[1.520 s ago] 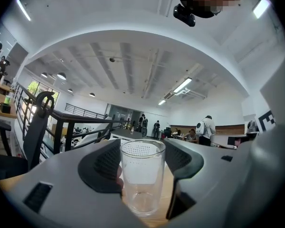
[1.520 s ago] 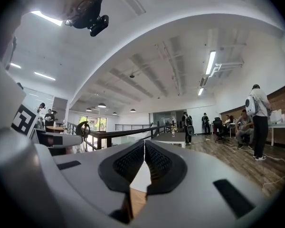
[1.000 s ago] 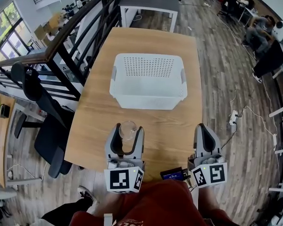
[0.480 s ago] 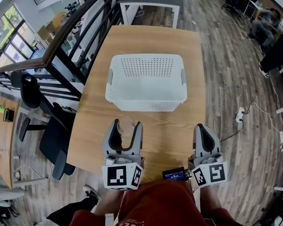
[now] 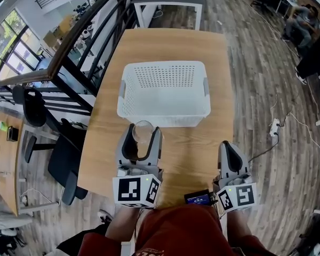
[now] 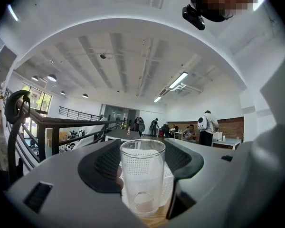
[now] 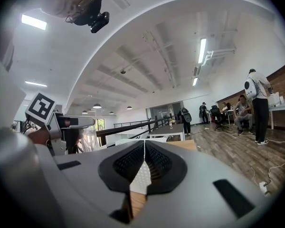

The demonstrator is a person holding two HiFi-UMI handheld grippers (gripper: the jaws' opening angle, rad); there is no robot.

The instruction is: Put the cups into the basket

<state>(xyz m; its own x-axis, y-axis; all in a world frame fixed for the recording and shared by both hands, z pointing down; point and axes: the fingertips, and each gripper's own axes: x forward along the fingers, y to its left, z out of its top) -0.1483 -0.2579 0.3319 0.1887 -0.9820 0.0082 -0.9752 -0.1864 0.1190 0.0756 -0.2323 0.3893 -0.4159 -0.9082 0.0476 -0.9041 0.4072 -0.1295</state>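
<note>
- The left gripper (image 5: 141, 136), at lower centre-left of the head view, has its jaws set wide around a clear, straight-sided glass cup (image 6: 142, 172), with the dark pads against its sides. Smooth glass gives little friction, so a jolt or a slackening grip could let the cup slide down or tip forward out of the jaws.
- The cup hangs just short of the near wall of the white perforated plastic basket (image 5: 164, 119), which fills the middle of the head view. Seen along the jaws, the cup's base looks lower than the basket rim. Pushed straight ahead, it would likely strike the wall, then either shove the light basket across the pale wooden table (image 5: 194, 153) or twist the cup loose.
- If the cup is let go high above the basket floor, the glass could bounce, topple or crack.
- The right gripper (image 5: 230, 148), at lower right, has its jaws pressed together on nothing and is well apart from the basket. Nothing braces the basket against a knock.
- A small dark device with a blue screen (image 5: 198, 198) lies at the table's near edge beside the right gripper. A careless sweep could push it off.
</note>
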